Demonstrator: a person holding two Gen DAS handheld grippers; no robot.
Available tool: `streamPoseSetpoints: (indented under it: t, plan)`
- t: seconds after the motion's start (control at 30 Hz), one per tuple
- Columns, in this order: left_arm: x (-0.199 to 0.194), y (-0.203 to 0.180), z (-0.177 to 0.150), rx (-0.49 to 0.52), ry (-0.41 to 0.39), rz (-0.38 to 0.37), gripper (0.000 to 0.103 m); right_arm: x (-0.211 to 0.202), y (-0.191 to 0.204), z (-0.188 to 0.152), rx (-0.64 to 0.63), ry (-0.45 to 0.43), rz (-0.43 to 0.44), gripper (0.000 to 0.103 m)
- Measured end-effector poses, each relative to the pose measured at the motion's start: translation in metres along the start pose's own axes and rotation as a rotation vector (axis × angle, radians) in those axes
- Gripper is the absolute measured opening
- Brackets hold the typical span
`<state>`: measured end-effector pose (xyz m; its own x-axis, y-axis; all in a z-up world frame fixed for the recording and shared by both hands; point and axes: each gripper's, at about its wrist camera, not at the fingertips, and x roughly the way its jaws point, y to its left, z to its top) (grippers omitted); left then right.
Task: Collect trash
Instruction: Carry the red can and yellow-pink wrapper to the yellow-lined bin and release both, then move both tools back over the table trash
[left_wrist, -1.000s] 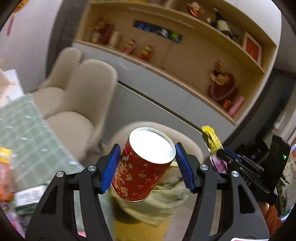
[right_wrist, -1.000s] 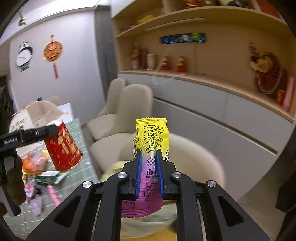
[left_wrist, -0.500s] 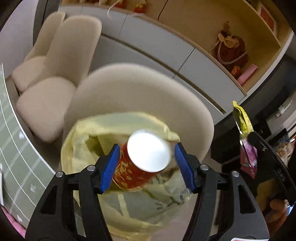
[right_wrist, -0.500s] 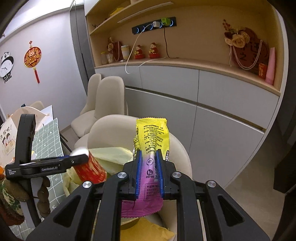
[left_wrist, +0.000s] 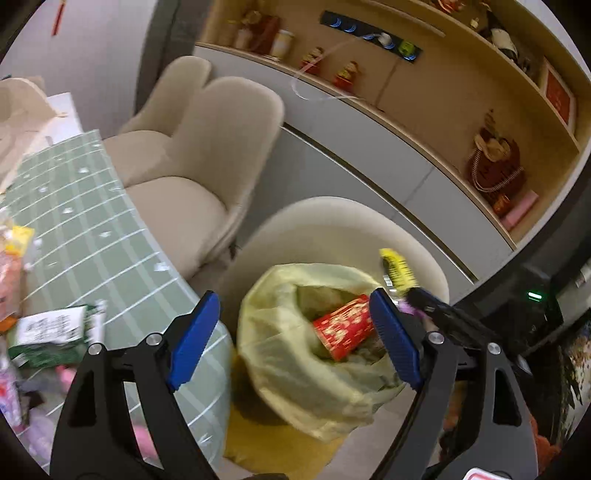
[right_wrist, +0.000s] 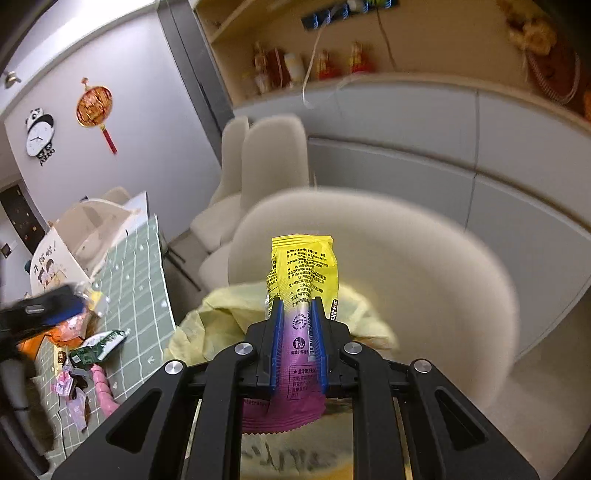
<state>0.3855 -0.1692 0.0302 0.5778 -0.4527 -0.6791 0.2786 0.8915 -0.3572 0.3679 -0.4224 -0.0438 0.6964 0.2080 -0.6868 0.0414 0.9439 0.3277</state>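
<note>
The left gripper (left_wrist: 293, 339) was seen spread wide and empty above the yellow bag (left_wrist: 295, 365), the red cup (left_wrist: 345, 328) lay inside it, and beside it the light, crinkly snack wrapper (right_wrist: 301, 284), judged limp, was pinched mid-length by the right gripper (right_wrist: 297, 343).

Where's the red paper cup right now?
In the left wrist view, the red cup lies on its side inside the yellow trash bag, below the open left gripper, on the cream chair.

Beside the green gridded tablecloth (left_wrist: 92, 229) stand two cream chairs (left_wrist: 192, 177); behind them a grey cabinet (left_wrist: 354, 155) runs under a wooden shelf (left_wrist: 436, 85). Left of it hangs a panda clock (right_wrist: 40, 134).
</note>
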Motion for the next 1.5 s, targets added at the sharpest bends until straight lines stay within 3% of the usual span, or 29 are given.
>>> streamPoseSetpoints:
  t: [0.13,0.33,0.5,0.6,0.73,0.87,0.93,1.13,1.33,1.5]
  plan:
    - [-0.030,0.028,-0.015,-0.015,-0.020,0.082,0.079,0.042,0.003,-0.012,0.016,0.136,0.028,0.016]
    - [-0.062,0.070,-0.036,-0.063,-0.038,0.172,0.079,0.064,0.013,-0.037,-0.043,0.234,0.016,0.016]
    - [-0.072,0.087,-0.049,-0.106,-0.027,0.177,0.079,0.050,0.017,-0.036,-0.031,0.188,0.013,0.017]
    - [-0.078,0.094,-0.056,-0.111,-0.024,0.155,0.080,0.032,0.021,-0.035,-0.023,0.144,0.026,0.032]
    - [-0.088,0.101,-0.058,-0.123,-0.028,0.116,0.084,0.007,0.036,-0.038,-0.037,0.102,-0.004,0.041]
    - [-0.104,0.112,-0.060,-0.103,-0.053,0.100,0.085,-0.020,0.059,-0.045,-0.058,0.048,-0.022,0.041]
    - [-0.119,0.123,-0.062,-0.086,-0.093,0.133,0.085,-0.033,0.075,-0.049,-0.072,0.021,-0.008,0.041]
    - [-0.170,0.190,-0.077,-0.136,-0.166,0.255,0.090,-0.060,0.133,-0.062,-0.094,-0.032,0.031,0.041]
    - [-0.218,0.267,-0.094,-0.221,-0.183,0.336,0.090,-0.066,0.208,-0.086,-0.145,-0.003,0.080,0.041]
    - [-0.246,0.325,-0.107,-0.277,-0.177,0.341,0.091,-0.067,0.273,-0.108,-0.224,0.013,0.084,0.041]
